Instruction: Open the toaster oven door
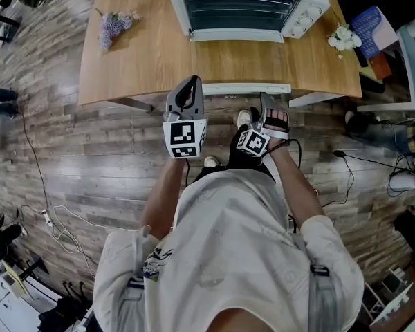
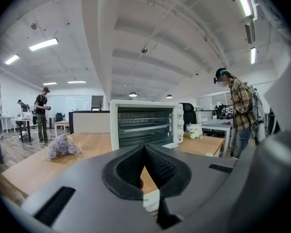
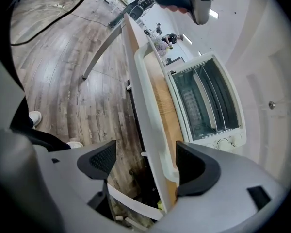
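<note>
At the near edge of the wooden table [image 1: 138, 61] the person stands holding both tools low, well short of the toaster oven [image 1: 245, 5]. The oven sits at the far side of the table, right of centre, with its glass front facing the person. The left gripper [image 2: 144, 152] has its jaws pressed together with nothing in them. The right gripper [image 3: 143, 161] has its jaws spread wide and is empty too. A lavender bunch [image 1: 114, 26] lies far left and a white posy [image 1: 344, 38] lies to the right.

No readable text, labels or numbers anywhere.
</note>
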A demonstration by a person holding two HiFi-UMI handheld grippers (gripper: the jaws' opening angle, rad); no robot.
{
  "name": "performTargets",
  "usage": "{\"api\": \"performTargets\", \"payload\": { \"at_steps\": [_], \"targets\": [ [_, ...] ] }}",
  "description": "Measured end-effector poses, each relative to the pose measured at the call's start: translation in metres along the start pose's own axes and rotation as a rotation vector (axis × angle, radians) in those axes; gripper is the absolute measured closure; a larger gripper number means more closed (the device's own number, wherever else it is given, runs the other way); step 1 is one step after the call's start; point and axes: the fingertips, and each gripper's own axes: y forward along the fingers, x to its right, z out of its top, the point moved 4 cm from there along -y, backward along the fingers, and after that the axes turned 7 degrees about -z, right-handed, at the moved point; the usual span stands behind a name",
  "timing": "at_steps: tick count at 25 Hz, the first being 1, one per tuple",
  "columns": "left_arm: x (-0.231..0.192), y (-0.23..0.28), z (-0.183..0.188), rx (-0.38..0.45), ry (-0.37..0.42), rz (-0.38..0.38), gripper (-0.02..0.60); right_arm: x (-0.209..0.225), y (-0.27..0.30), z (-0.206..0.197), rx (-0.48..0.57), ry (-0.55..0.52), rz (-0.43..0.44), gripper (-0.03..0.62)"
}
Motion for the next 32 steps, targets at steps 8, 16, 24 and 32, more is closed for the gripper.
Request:
{"api": "performTargets", "payload": {
  "at_steps": [8, 16, 24, 32],
  "targets": [
    [0.003, 0.001, -0.001, 0.006, 0.001, -0.009, 0.568, 0.008, -0.023, 0.000, 0.050, 0.203, 0.129, 0.200],
    [0.004, -0.002, -0.001, 0.016, 0.000, -0.019, 0.568, 0.037, -0.050, 0.007, 0.099, 0.555, 0.264, 0.200],
    [0.007, -0.004, -0.008, 0.019, -0.017, -0.025, 0.568, 0.063, -0.073, 0.008, 0.123, 0.807, 0.403, 0.200],
    [0.009, -0.014, -0.009, 0.023, -0.018, -0.026, 0.568, 0.114, -0.085, 0.000, 0.188, 0.997, 0.336, 0.200]
  ]
}}
